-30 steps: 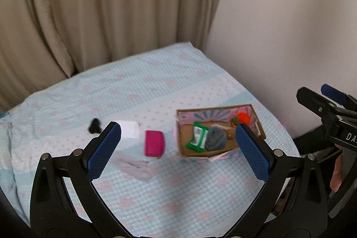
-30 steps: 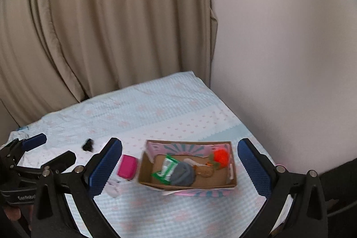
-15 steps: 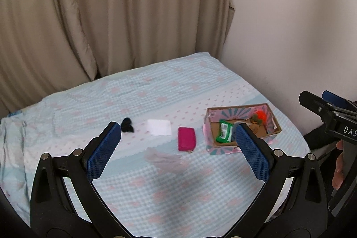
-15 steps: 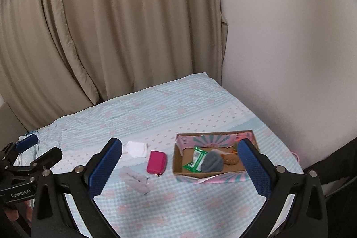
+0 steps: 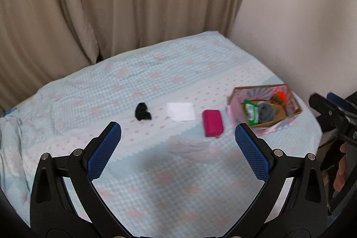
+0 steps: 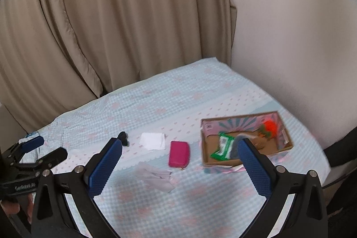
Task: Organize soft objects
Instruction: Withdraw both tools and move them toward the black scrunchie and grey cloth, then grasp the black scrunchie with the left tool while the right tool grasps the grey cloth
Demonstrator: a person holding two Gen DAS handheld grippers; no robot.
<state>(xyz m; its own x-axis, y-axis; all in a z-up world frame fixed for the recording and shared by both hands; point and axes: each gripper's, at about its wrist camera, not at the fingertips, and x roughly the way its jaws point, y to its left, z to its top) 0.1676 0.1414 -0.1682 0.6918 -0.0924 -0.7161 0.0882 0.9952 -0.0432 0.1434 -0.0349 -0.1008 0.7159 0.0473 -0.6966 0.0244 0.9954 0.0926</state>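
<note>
On the bed lie a black cloth lump [image 5: 142,112] [image 6: 123,137], a white folded cloth [image 5: 180,111] [image 6: 153,140], a magenta pouch [image 5: 212,123] [image 6: 179,154] and a pale thin cloth [image 5: 191,147] [image 6: 159,176]. A cardboard box [image 5: 236,102] [image 6: 206,150] at the right holds a green packet [image 5: 251,110] [image 6: 223,147], a grey cloth [image 5: 266,112] and an orange toy [image 5: 280,96] [image 6: 270,126]. My left gripper [image 5: 178,142] is open and empty above the bed. My right gripper [image 6: 179,158] is open and empty too.
The bed has a light blue checked sheet [image 5: 156,73] with pink marks. Beige curtains [image 5: 111,3] hang behind it and a white wall [image 5: 301,26] stands to the right. The right gripper shows at the left view's right edge [image 5: 332,113]; the left gripper shows at the right view's left edge [image 6: 33,155].
Both grippers have pulled back and up from the box, so the loose objects on the bed have come into view. Both stay open.
</note>
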